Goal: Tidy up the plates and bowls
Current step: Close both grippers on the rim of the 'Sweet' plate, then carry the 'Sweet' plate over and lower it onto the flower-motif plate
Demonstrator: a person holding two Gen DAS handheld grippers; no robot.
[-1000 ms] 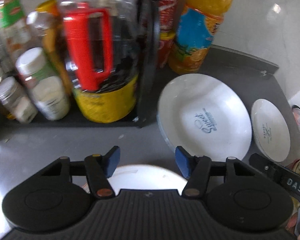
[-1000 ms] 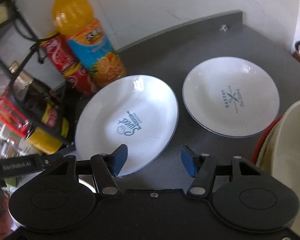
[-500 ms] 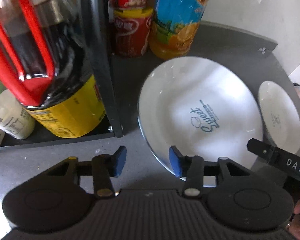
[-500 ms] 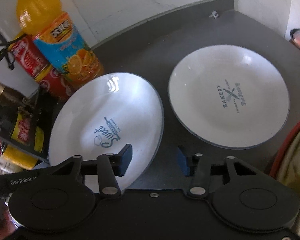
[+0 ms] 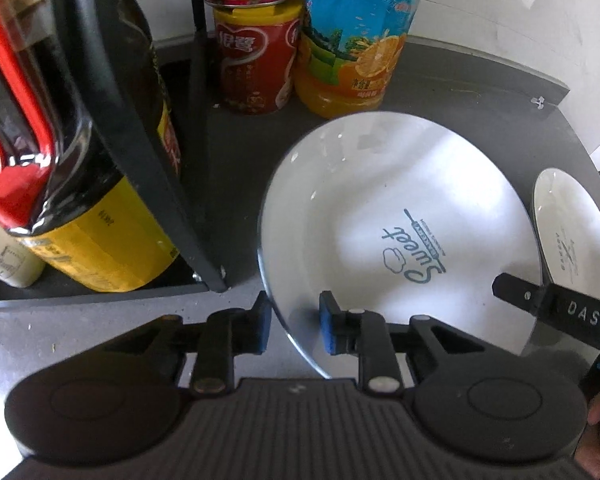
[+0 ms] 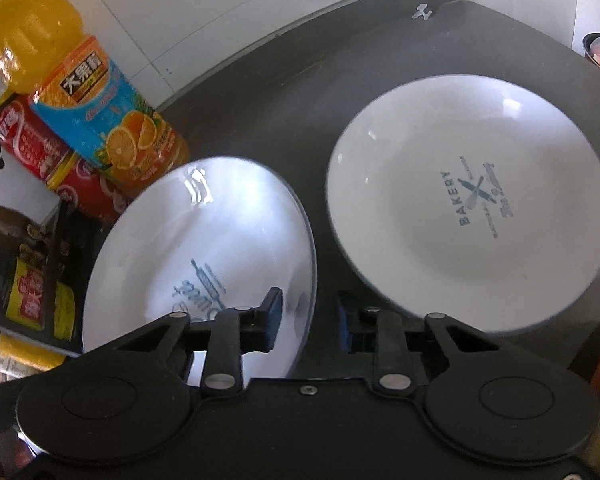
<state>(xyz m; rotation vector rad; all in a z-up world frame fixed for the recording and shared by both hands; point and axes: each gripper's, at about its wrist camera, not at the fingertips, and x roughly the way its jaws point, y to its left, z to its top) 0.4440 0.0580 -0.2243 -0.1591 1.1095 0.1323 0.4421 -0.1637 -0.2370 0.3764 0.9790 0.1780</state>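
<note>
We see the Sweet plate (image 5: 380, 208) on the grey counter (image 6: 284, 92), our left gripper (image 5: 292, 322) and right gripper (image 6: 310, 320) each closing astride its opposite rims, pads apparently not yet pressing, Bakery plate (image 6: 468, 204) just beside.

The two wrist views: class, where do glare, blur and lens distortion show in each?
Left wrist view: fisheye bends the black rack post; the "Sweet" plate reads sharply, with a shadow under the left tool. Right wrist view: window glare on the same plate washes out its print; the "Bakery" plate is crisp; the counter edge curves.
</note>
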